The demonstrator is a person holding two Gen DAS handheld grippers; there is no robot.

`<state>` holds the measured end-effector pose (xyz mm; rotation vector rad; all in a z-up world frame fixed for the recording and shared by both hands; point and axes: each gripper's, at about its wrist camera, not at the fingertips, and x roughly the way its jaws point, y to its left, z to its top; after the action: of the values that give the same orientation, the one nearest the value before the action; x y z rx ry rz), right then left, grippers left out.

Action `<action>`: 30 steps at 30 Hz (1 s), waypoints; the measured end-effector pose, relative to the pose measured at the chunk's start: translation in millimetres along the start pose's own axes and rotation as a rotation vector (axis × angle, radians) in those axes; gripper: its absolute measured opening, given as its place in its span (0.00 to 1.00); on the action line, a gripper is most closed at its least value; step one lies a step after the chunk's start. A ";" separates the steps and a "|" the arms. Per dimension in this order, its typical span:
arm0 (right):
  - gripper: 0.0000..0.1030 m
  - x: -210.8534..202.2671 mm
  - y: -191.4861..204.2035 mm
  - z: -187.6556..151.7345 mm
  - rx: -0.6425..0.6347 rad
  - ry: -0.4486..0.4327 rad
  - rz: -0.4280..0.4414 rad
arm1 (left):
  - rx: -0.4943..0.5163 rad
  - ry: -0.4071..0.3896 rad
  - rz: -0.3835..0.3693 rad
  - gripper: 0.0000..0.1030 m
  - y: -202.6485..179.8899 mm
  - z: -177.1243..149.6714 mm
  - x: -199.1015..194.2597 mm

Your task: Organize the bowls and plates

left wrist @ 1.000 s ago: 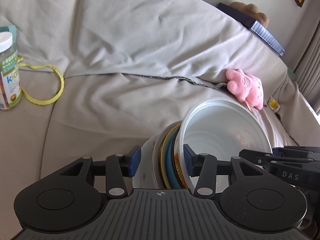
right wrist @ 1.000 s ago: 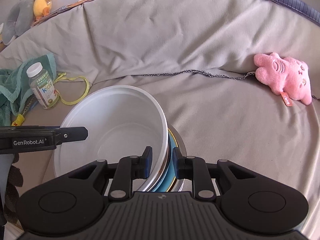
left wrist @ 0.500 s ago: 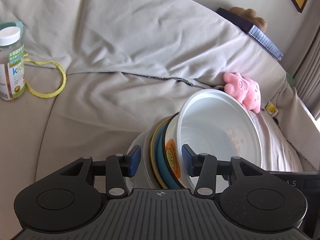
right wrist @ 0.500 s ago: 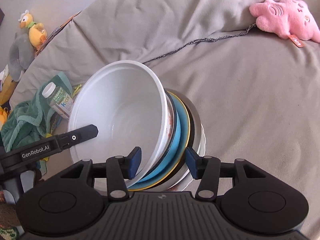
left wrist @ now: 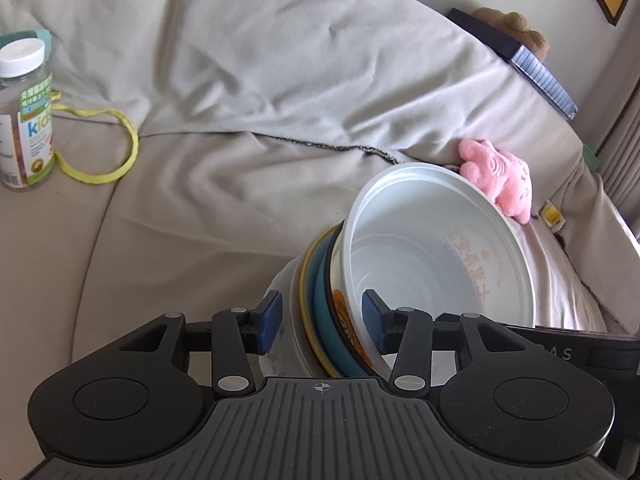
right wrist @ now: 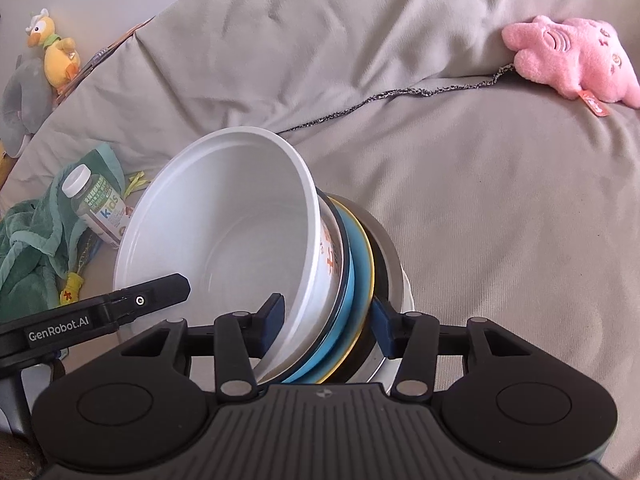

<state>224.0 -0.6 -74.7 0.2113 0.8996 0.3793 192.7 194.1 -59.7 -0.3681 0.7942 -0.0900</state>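
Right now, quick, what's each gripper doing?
Left gripper: open around the stack of dishes, a gap showing.
Right gripper: closed on the stack of dishes.

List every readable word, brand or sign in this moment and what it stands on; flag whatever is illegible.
"GenRobot.AI": left gripper's arm, seen from the right wrist.
"kids": vitamin bottle label; its smaller green-band characters are too small to read.
"AS", partly cut off: right gripper's body, at the left wrist view's edge.
Orange characters showing through the white bowl wall: mirrored, unreadable.
Pink plush tag: too small.
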 end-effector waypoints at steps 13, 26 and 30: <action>0.44 -16.0 -7.6 -14.0 0.011 -0.017 0.055 | 0.033 -0.112 0.024 0.49 -8.9 -20.6 -17.2; 0.52 -68.6 -26.6 -17.3 -0.018 -0.120 0.100 | -0.020 -0.105 0.113 0.47 -38.6 -35.2 -34.1; 0.53 -69.3 -32.2 -16.1 -0.026 -0.148 0.073 | -0.004 -0.128 0.127 0.46 -45.2 -32.0 -39.8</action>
<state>179.7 -57.8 -45.3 0.2459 0.7427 0.4371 144.7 151.2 -37.0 -0.3234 0.6897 0.0531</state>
